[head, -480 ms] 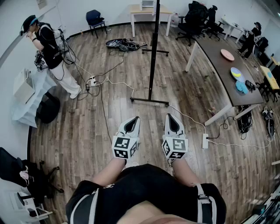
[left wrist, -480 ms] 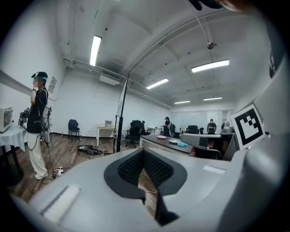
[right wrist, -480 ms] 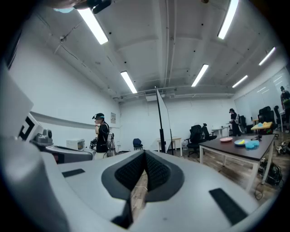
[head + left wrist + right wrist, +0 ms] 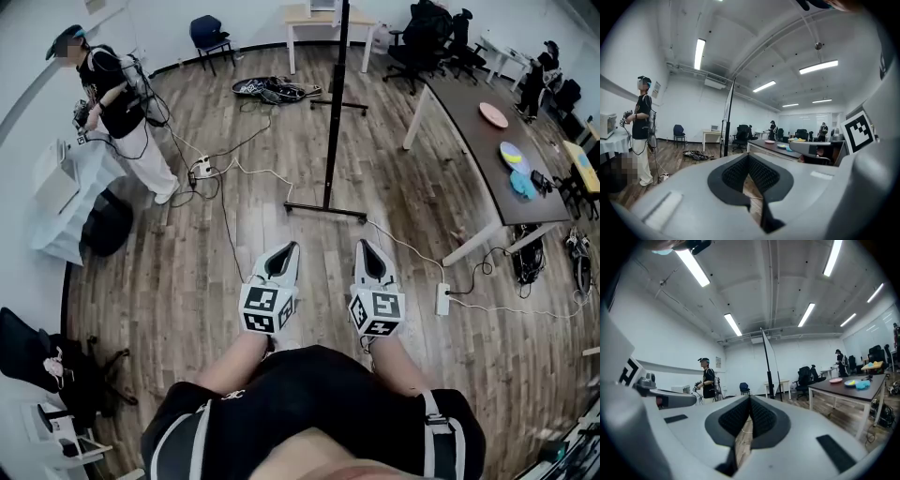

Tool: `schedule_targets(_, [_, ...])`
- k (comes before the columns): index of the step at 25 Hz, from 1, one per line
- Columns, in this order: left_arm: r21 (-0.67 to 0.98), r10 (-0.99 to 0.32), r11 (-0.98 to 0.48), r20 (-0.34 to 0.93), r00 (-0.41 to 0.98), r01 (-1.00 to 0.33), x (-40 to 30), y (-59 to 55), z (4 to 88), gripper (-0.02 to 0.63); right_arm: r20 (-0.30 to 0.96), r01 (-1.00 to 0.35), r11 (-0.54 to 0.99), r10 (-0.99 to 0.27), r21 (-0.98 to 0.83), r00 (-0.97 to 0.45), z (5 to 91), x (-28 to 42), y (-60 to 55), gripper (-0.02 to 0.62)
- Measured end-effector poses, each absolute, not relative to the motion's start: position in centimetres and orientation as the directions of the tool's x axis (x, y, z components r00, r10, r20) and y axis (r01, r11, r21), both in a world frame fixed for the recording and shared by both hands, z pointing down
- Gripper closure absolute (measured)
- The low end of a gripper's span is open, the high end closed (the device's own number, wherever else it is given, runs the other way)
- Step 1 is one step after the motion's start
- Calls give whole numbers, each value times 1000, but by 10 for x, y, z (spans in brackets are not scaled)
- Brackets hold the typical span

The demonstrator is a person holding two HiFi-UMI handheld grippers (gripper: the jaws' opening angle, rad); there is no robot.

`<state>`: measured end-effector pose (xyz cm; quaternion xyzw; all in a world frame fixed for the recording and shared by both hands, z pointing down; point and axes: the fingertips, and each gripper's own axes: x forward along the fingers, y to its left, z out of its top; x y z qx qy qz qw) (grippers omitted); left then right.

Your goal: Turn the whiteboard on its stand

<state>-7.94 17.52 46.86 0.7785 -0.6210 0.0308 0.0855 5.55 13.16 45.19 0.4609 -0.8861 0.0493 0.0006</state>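
- The wooden floor (image 4: pixel 187 281) stretched between the person and the whiteboard (image 4: pixel 334 103). The board stood edge-on on its stand, far and centre, with its base (image 4: pixel 324 212) well apart from both grippers.
- The left gripper (image 4: pixel 284 258) and right gripper (image 4: pixel 372 261) were held side by side near the person's body. Each had its jaws closed together on nothing.
- The task seemed not yet begun: nothing touched the board, so the approach, a hold on its edge and the turn itself were all left.
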Motion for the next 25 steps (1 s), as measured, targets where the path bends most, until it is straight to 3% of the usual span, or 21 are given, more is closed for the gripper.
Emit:
schedule_targets(14, [135, -960, -230, 131, 247, -964, -126, 175, 480, 597, 38, -815, 572, -816, -91, -576, 456, 4, 128, 588])
schedule_targets(25, [139, -958, -238, 129, 256, -961, -153, 152, 487, 597, 45, -839, 541, -838, -51, -543, 453, 1, 97, 588])
